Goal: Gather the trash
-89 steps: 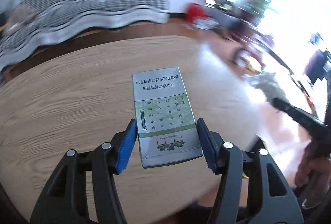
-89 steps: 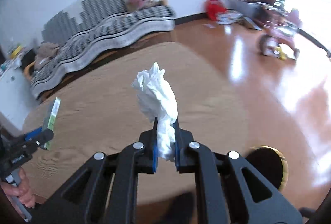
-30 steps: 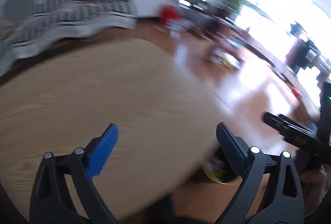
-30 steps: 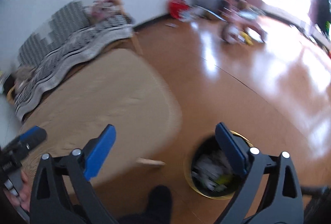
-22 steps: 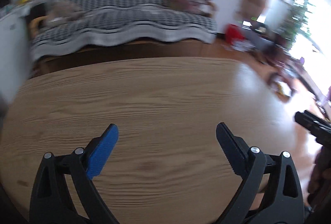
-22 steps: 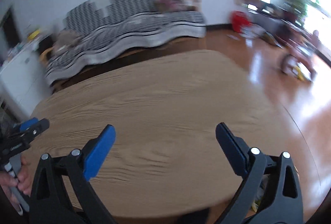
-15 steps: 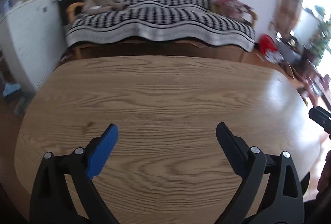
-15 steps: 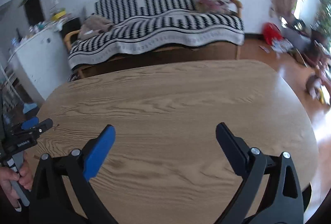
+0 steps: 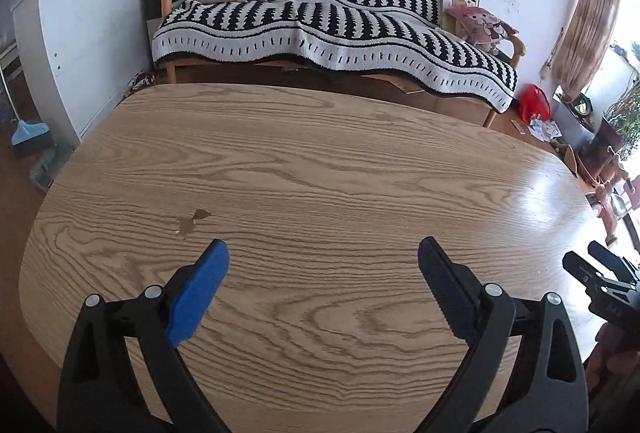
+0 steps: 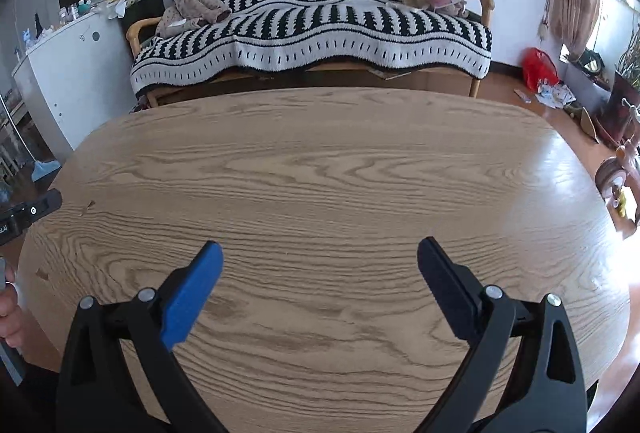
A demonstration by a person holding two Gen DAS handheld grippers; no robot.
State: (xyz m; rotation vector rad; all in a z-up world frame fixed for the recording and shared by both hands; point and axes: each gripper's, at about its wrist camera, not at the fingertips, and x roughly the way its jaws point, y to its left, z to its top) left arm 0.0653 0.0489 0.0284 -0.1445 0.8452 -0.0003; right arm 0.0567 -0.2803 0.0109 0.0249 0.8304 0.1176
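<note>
My left gripper (image 9: 322,253) hangs open over the near part of the oval wooden table (image 9: 320,169), nothing between its fingers. My right gripper (image 10: 320,253) is open too, above the same table (image 10: 320,161), and holds nothing. No trash lies on the tabletop; only a small stain (image 9: 191,220) shows on the wood. The right gripper's tip (image 9: 592,267) shows at the right edge of the left wrist view. The left gripper's tip (image 10: 38,209) shows at the left edge of the right wrist view. The trash bin is out of sight.
A sofa with a black-and-white blanket (image 9: 332,21) stands behind the table. A white cabinet (image 9: 80,33) is at the left, with a blue broom (image 9: 28,131) on the floor. A red bag (image 10: 540,67), scattered clutter and a tricycle (image 10: 616,169) are on the floor at the right.
Three seconds ago the left gripper held a carton and the right a tissue wad. Both opened by the bin on the floor, then swung back left to face the table.
</note>
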